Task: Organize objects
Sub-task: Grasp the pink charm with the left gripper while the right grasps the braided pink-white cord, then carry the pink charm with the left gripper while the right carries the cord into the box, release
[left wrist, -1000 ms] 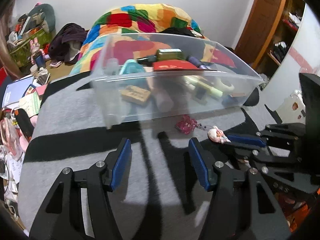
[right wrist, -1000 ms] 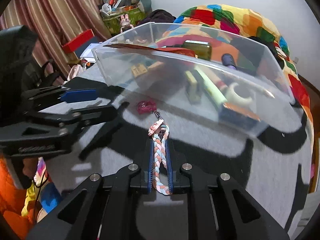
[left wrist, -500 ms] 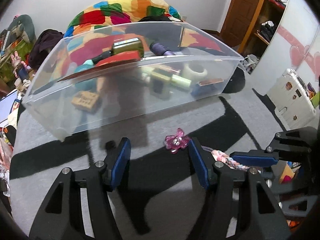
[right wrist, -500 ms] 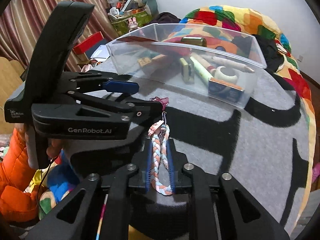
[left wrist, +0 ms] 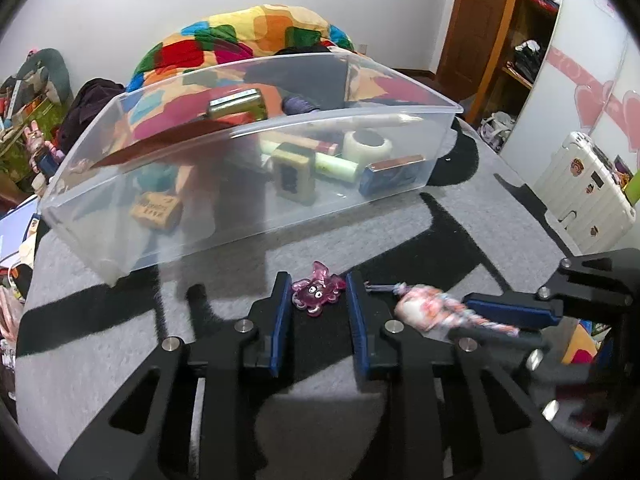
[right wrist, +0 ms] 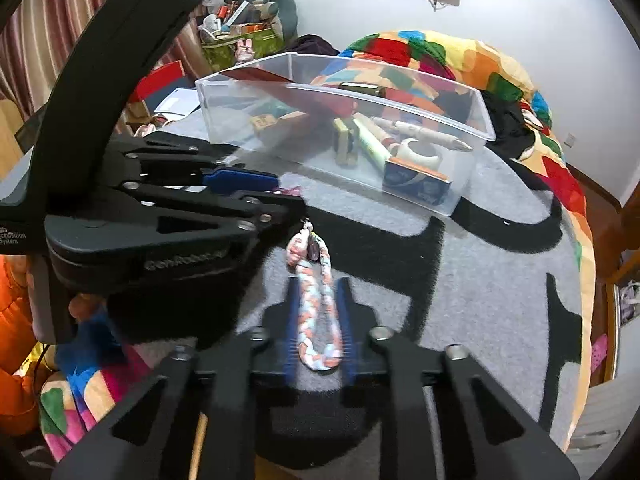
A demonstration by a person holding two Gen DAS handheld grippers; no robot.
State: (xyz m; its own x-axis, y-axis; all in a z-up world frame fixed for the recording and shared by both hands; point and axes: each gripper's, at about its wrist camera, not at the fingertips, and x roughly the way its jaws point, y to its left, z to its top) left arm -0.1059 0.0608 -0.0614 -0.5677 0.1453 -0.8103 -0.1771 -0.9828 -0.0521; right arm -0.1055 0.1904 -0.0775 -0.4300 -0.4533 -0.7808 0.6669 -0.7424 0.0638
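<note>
Charm [left wrist: 317,293], pink and translucent, lay on the grey-and-black rug [left wrist: 460,216] between the blue pads of the left tongs [left wrist: 316,304], which stood released around it. The right tongs [right wrist: 318,316] were parted, the braided strap [right wrist: 318,320] loose between them. The clear bin [left wrist: 248,208] of small items sat just beyond.

Bright, even indoor light w/ hard dark shadows on the grey mat [left wrist: 400,220] — heavy fisheye bending and black vignette at edges — motion blur on the braided strap [right wrist: 318,312].
</note>
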